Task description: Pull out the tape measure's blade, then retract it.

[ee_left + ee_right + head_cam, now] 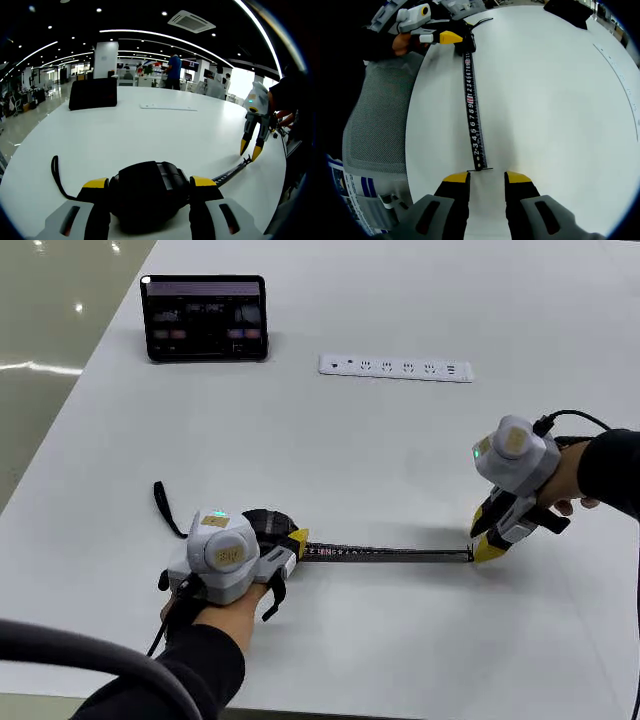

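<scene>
- On the white desk (400,450), lower left in the head view, the left tool (149,182) was clamped on the black tape measure case (270,528).
- The right tool (486,177) gaped just behind the tip of the dark numbered blade (471,110); unguided, it could whip back.

The blade (472,112) bears numerals 2 to 9.

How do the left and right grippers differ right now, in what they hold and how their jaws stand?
The left gripper is shut on the black tape measure case; the right gripper holds nothing. The left gripper's jaws press the case's sides; the right gripper's stand apart, with the blade's end hook just ahead. Both have yellow-tipped jaws and sit at opposite ends of the extended blade.
</scene>
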The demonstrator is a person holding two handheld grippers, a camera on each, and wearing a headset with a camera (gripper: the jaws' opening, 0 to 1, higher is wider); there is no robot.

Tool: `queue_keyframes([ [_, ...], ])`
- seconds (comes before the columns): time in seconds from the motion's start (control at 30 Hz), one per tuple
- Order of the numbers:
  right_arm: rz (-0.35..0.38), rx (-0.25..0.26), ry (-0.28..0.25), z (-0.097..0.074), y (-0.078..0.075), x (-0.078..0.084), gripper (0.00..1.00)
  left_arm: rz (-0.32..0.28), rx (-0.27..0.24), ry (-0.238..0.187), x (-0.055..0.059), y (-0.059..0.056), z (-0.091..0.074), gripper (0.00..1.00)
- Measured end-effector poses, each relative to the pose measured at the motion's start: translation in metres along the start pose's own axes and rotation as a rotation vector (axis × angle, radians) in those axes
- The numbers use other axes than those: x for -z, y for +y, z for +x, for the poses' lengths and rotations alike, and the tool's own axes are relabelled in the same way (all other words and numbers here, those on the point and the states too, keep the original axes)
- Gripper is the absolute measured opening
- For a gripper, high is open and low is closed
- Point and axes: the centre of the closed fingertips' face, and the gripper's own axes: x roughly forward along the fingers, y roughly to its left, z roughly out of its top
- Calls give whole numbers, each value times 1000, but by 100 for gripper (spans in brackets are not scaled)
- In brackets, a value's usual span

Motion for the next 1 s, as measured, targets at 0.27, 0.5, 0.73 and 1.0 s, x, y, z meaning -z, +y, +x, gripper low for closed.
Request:
queue_keyframes([
  [0.27,11,-25,-28,2,4,-6,26,38,8,-8,1,0,0,60],
  [0.5,6,-40,-10,4,3,-6,21,51,14,-5,1,-1,0,59],
  [0.73,18,-50,-28,0,2,-11,19,57,16,-7,2,-1,0,59],
  [1.0,31,-61,-11,6,5,-9,21,61,17,-4,3,-1,0,59],
])
